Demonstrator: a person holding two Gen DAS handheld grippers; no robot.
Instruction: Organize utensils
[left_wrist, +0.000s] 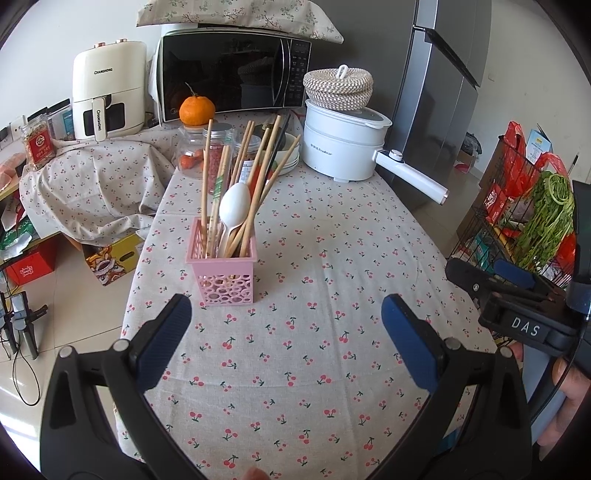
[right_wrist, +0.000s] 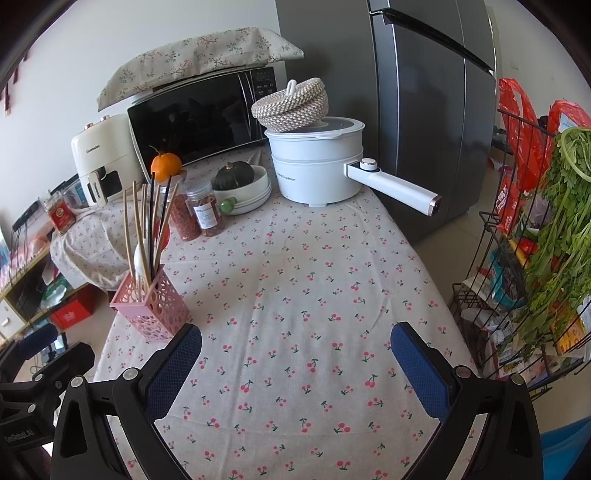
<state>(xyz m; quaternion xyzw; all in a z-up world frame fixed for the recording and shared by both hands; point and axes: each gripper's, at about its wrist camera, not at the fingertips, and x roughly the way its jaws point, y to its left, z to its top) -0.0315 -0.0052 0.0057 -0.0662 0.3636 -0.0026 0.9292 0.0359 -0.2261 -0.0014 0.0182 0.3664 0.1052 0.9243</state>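
- Holding both tongs spread and empty: left gripper and right gripper hover low over the cherry-print tablecloth, nothing between the pads.
- Pink holder stands just ahead of your left tongs, slightly left; from the right tongs it sits ahead, far left.
- Contents: wooden chopsticks fanned and leaning, plus white spoon bowl-up.
- Handling judgement: the chopsticks are probably light, stiff and thin, and likely to roll or pivot in a pinch. Take one mid-shaft, above the rim.
- Spoon looks like smooth plastic, likely slippery; pinch its neck.
- Holder looks light and perforated, with a top-heavy load; it may tip if you drag sideways.
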